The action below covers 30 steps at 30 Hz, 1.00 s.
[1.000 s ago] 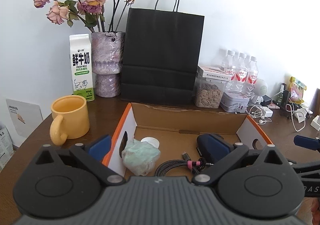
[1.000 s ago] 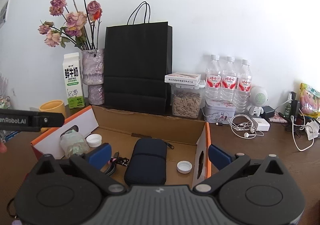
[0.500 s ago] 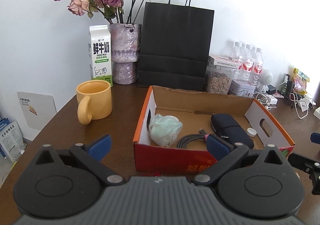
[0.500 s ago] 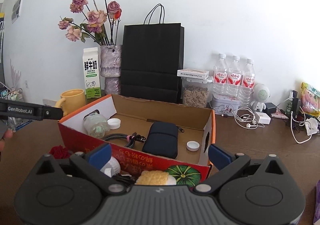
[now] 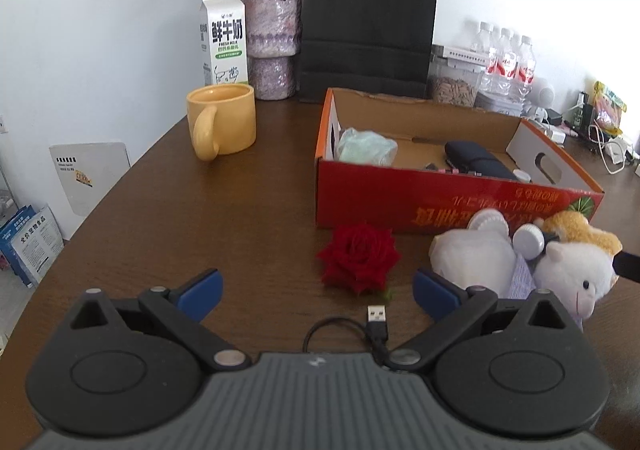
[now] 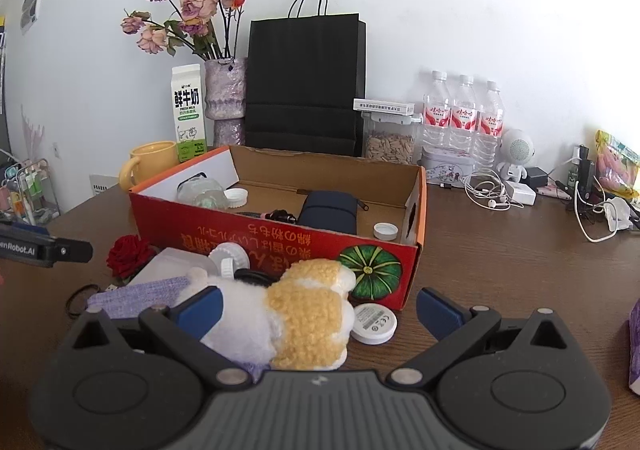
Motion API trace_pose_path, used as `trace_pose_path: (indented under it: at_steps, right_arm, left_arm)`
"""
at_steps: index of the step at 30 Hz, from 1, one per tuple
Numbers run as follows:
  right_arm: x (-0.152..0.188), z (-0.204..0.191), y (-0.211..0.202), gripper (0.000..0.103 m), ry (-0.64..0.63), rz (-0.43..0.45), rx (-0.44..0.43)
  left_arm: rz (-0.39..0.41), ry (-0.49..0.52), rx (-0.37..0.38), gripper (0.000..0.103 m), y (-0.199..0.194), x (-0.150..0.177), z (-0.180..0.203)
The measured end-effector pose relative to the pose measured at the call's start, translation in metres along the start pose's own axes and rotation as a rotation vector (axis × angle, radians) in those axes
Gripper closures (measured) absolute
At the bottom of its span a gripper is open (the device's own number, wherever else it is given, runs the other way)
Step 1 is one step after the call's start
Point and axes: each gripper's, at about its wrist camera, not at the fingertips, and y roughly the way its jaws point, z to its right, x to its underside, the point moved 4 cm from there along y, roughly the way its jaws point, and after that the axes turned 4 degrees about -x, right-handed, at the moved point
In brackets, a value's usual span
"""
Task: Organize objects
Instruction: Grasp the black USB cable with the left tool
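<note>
1. Both grippers have pulled back from over the cardboard box [image 5: 456, 194] since 1 second ago, so the loose things in front of it now show.

2. Left wrist view: the left gripper [image 5: 316, 290] hangs low over the brown table [image 5: 180, 218], its blue fingers spread wide and holding nothing. A red rose [image 5: 358, 258] lies just ahead between them, with a USB cable [image 5: 376, 320] nearer still. To the right, a plush toy [image 5: 576, 262] and a white bottle [image 5: 476, 254] rest against the box front. Inside the box sit a crumpled green wrap [image 5: 366, 146] and a dark pouch [image 5: 476, 160]. A yellow mug [image 5: 224, 120] stands well apart on the left.

3. Right wrist view: the right gripper [image 6: 318, 308] is also spread and empty, with the plush toy [image 6: 304, 314] lying right between its fingers. A round white disc [image 6: 374, 323] lies just beside the toy, close to the box corner. The rose [image 6: 130, 254] sits further left.

4. My judgement: the step in hand is picking the next loose item. The right gripper looks best placed; it should close on the plush body, lift clear of the box wall, then release inside.

5. Compared with 0.5 seconds ago, both cameras sit further back and lower.
</note>
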Motion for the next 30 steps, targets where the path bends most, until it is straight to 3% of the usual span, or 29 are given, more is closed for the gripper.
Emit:
trace_pose_path:
  at_steps: [5, 8, 10, 13, 20, 22, 25, 30]
  right_arm:
    - [0.008, 0.002, -0.006, 0.000, 0.011, -0.010, 0.002]
    - [0.012, 0.002, -0.006, 0.000, 0.017, -0.019, 0.002]
    - [0.013, 0.002, -0.006, 0.000, 0.018, -0.021, 0.000]
    - [0.013, 0.003, -0.006, 0.000, 0.020, -0.020, -0.003]
    - [0.015, 0.003, -0.002, 0.000, 0.027, -0.024, -0.012]
    - [0.016, 0.005, -0.002, 0.000, 0.028, -0.025, -0.013]
    - [0.017, 0.007, 0.000, 0.000, 0.033, -0.027, -0.010]
    - [0.019, 0.009, 0.002, 0.000, 0.039, -0.031, -0.012]
  left_arm:
    - [-0.007, 0.024, 0.014, 0.006, -0.006, 0.020, 0.006]
    - [-0.015, 0.034, 0.033, 0.020, -0.007, 0.024, 0.014]
    - [-0.018, 0.049, 0.046, 0.037, -0.007, 0.026, 0.020]
    - [-0.024, 0.057, 0.063, 0.053, -0.005, 0.027, 0.028]
    - [-0.048, 0.073, 0.079, 0.056, 0.005, 0.028, 0.041]
    - [-0.069, 0.078, 0.072, 0.075, 0.010, 0.031, 0.043]
    - [-0.047, 0.058, 0.042, 0.093, 0.010, 0.034, 0.042]
    - [-0.024, 0.058, 0.034, 0.094, 0.007, 0.036, 0.044]
